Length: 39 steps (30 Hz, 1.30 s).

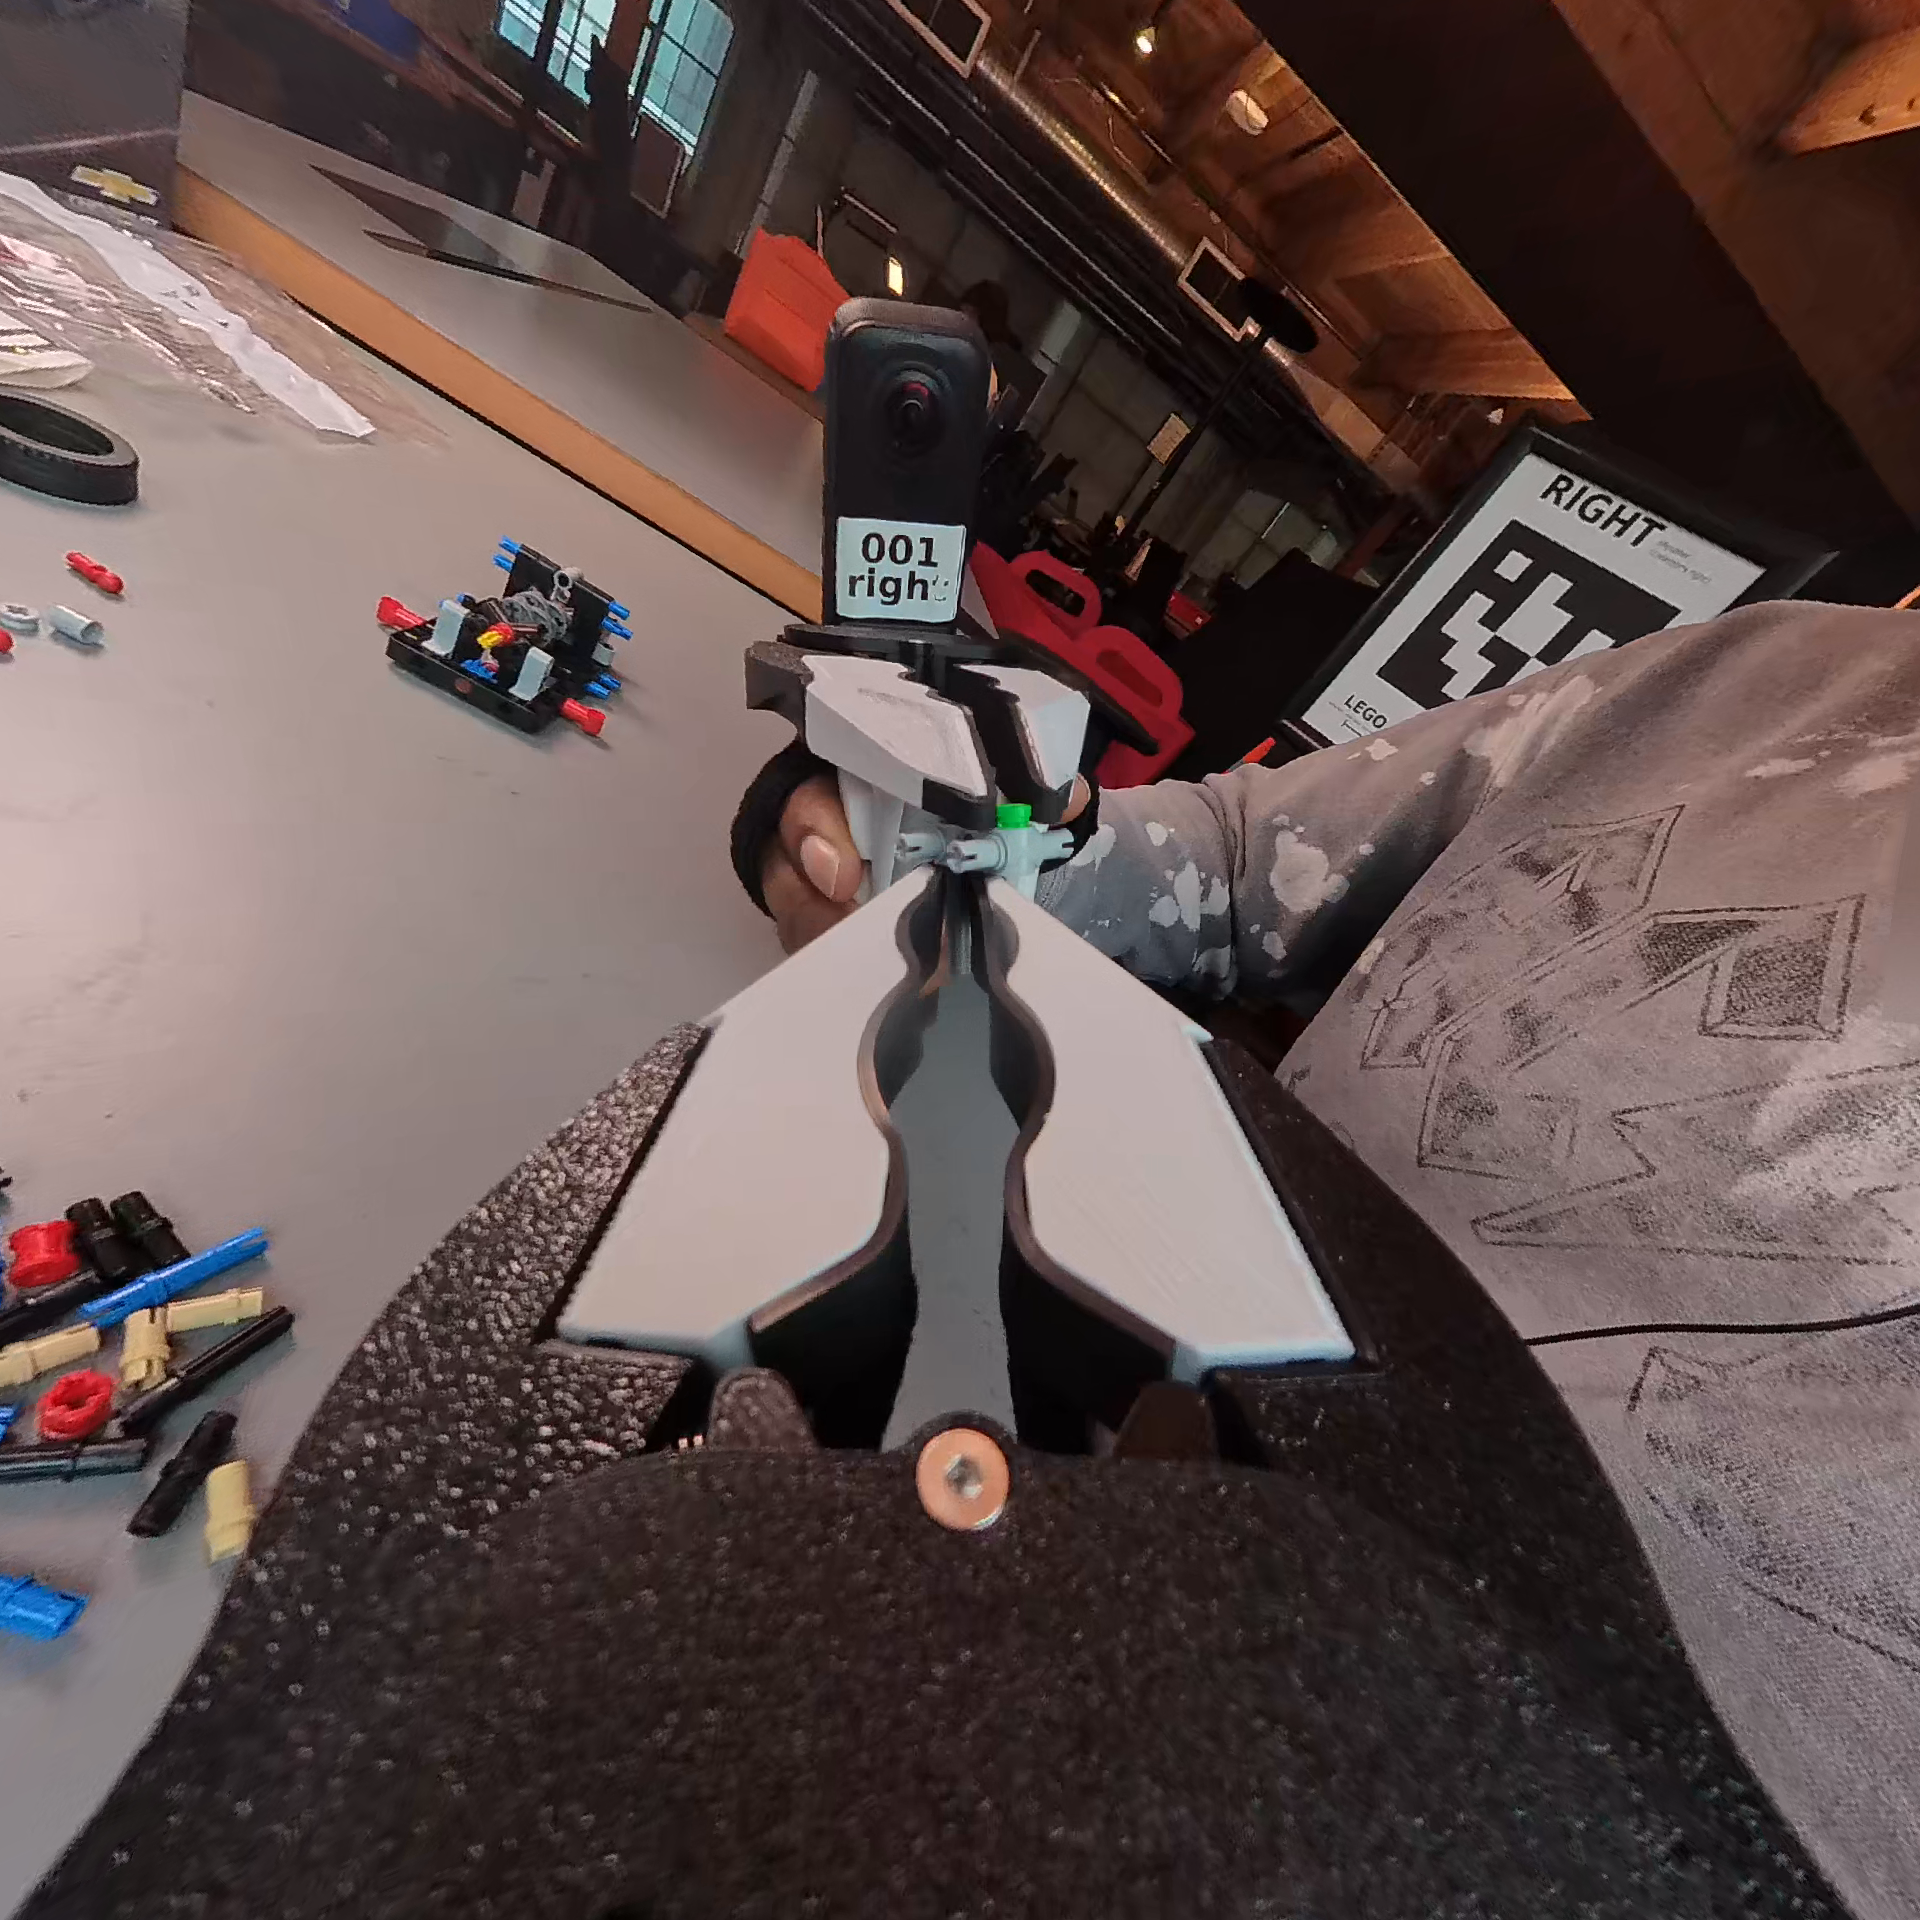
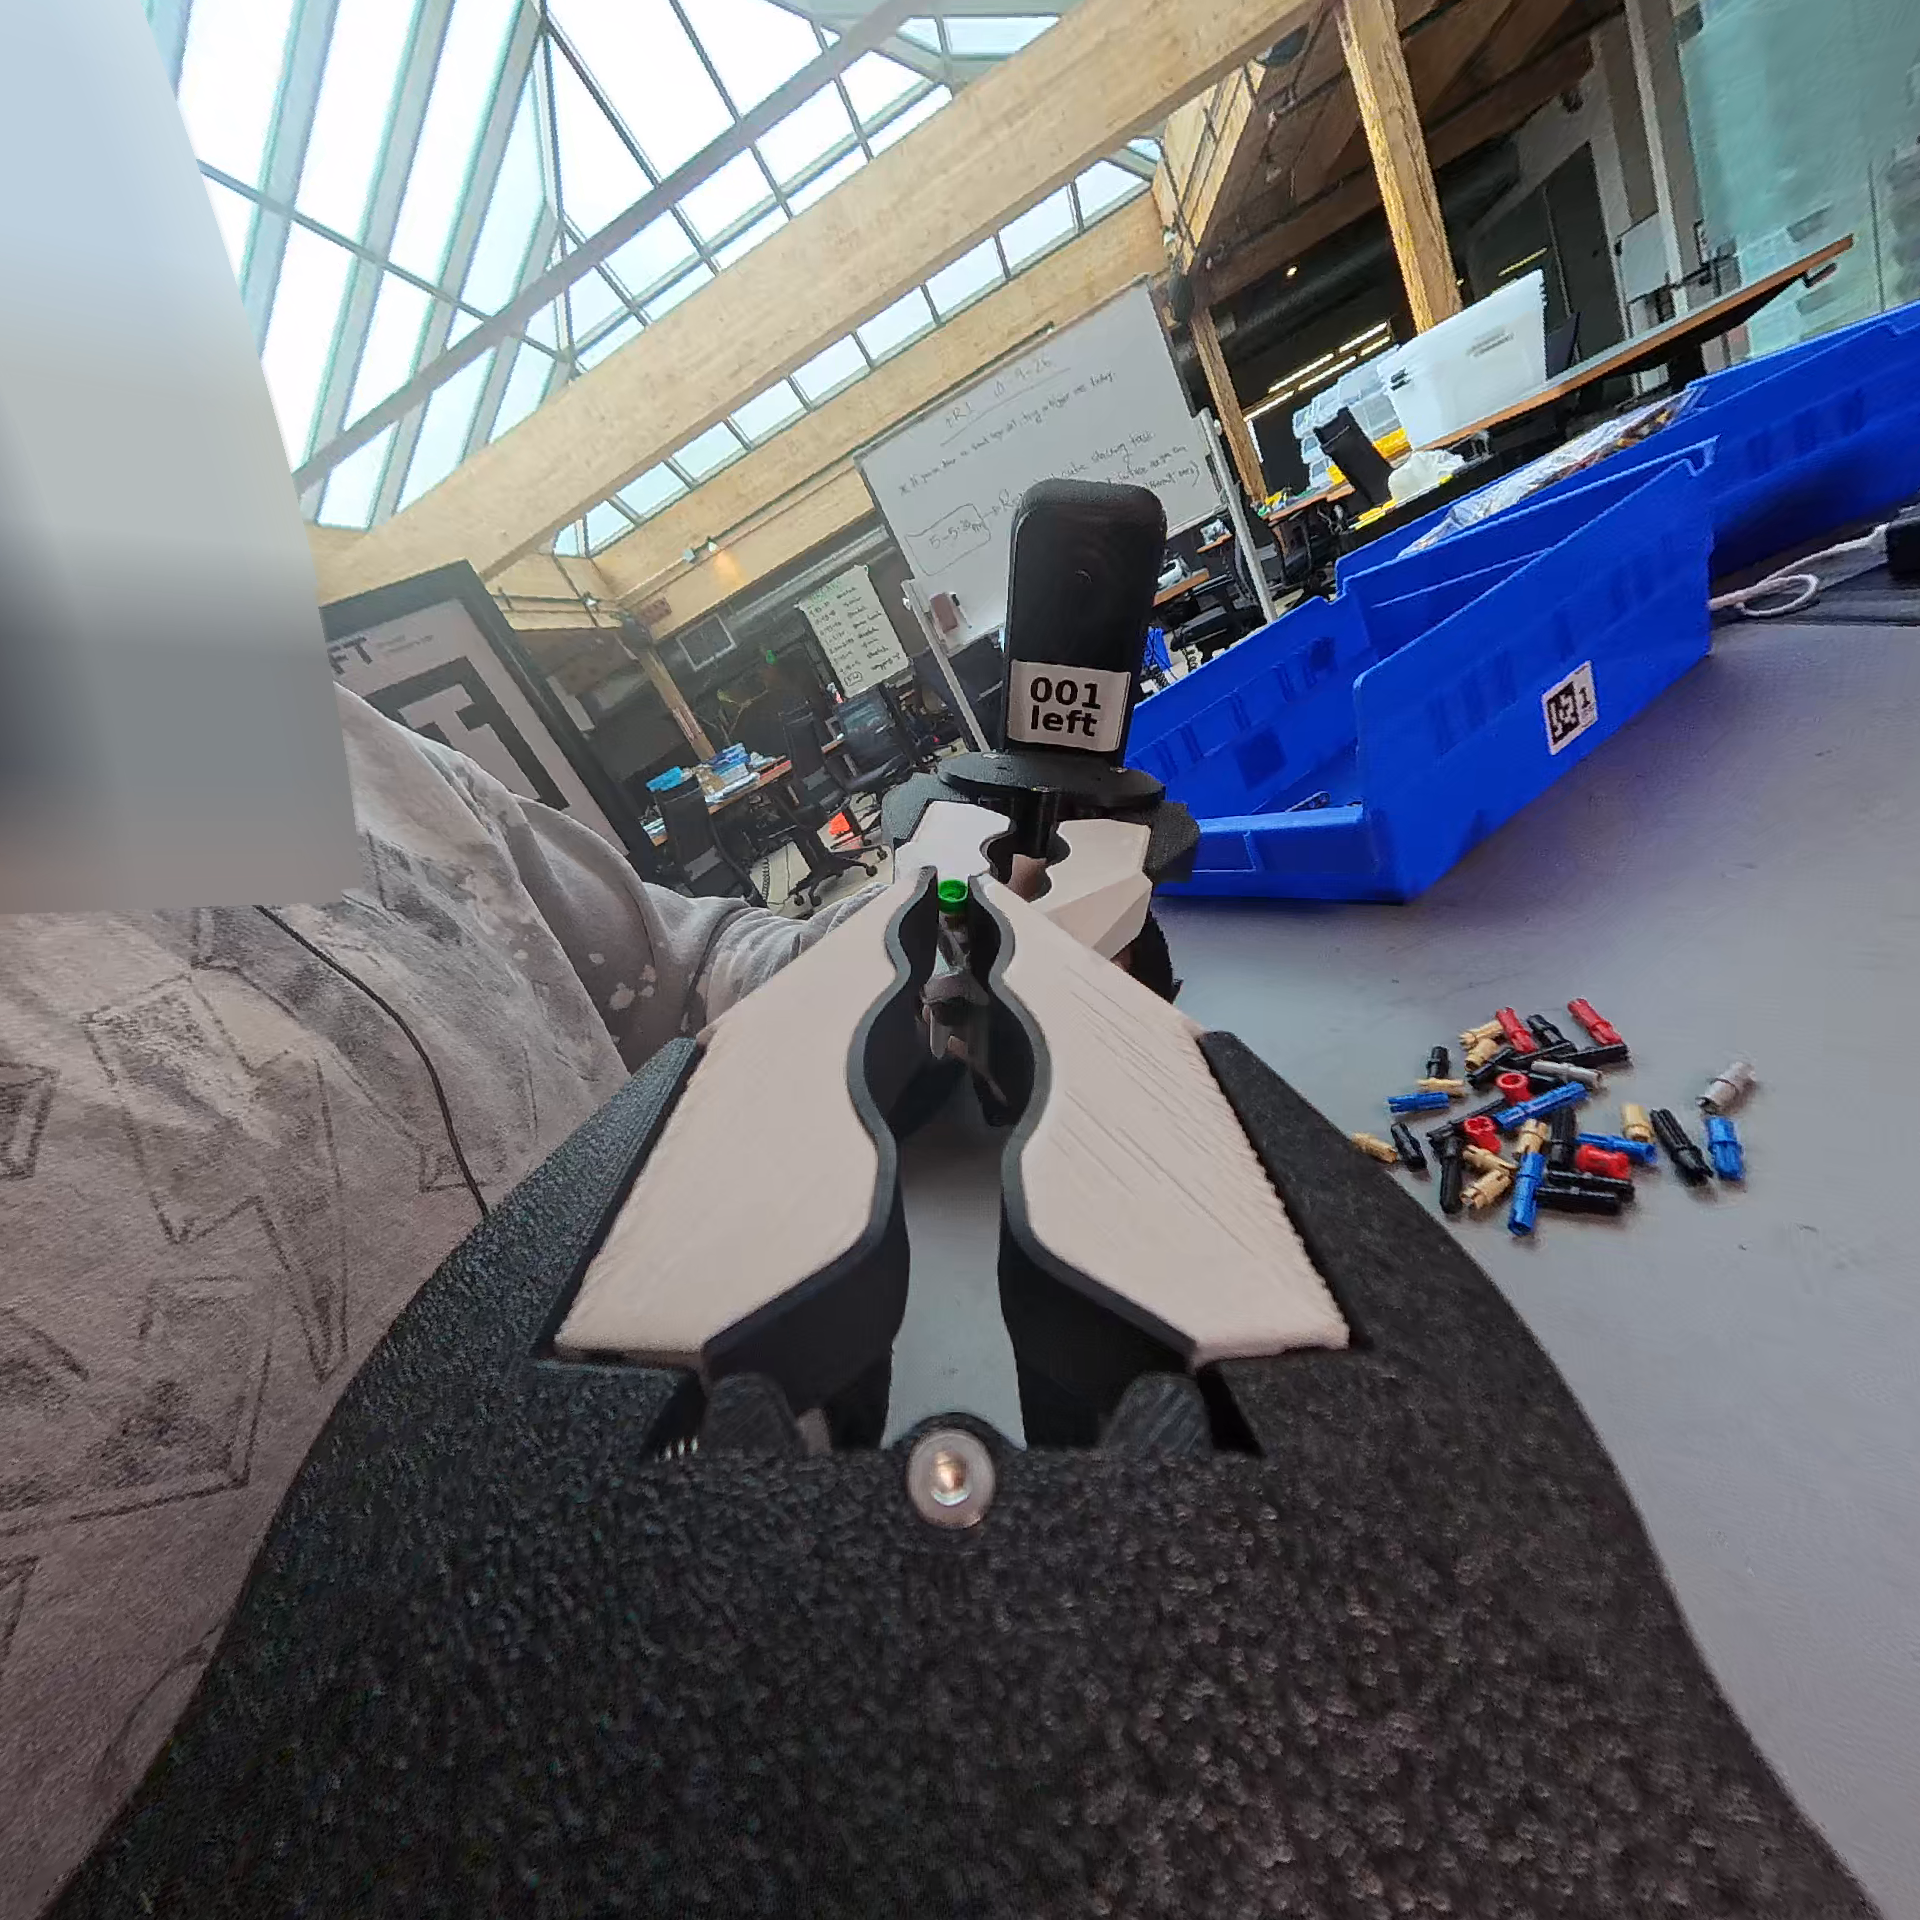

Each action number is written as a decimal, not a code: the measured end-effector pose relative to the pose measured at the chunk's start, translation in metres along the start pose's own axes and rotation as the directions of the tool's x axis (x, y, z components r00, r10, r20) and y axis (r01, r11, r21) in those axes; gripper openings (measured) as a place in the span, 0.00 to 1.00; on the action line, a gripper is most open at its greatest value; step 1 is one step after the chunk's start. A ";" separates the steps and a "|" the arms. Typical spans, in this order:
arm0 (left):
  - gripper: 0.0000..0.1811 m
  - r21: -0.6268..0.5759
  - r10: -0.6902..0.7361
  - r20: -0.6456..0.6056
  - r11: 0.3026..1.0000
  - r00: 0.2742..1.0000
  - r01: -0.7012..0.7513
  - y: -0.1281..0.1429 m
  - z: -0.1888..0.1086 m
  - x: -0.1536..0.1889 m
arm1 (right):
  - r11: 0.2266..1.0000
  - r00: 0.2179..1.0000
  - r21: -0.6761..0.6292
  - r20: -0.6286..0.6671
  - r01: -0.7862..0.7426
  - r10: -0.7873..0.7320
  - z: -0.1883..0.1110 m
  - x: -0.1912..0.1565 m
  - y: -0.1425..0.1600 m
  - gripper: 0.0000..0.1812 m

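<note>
So both of your grippers are clamped on one small grey connector assembly [image 1: 982, 847] held up in the air.

Your left gripper [image 1: 951, 914] pinches its thin axle, your right gripper [image 2: 951, 914] is closed around the green-tipped end [image 2: 951, 894]. Loose pins [image 2: 1538, 1122] lie on the grey surface [image 2: 1662, 883] near the blue bins [image 2: 1455, 727], and a half-built black frame [image 1: 509, 644] sits well apart.
</note>
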State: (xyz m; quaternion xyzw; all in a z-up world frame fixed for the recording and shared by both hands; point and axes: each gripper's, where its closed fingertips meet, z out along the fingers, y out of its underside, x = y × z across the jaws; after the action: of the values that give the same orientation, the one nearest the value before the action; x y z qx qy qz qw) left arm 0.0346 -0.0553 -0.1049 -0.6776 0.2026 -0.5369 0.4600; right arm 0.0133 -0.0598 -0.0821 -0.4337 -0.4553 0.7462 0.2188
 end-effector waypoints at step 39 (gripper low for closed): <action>0.02 0.050 0.021 0.192 0.998 0.981 -0.031 -0.012 -0.033 -0.028 | 0.672 0.399 -0.706 -0.695 -0.224 -0.598 -0.133 0.246 -0.025 0.06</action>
State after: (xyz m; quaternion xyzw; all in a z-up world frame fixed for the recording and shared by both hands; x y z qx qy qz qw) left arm -0.0076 -0.0409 -0.1097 -0.7110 0.1521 -0.4683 0.5021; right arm -0.0057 0.1948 -0.1981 -0.7470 -0.5632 0.1198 0.3324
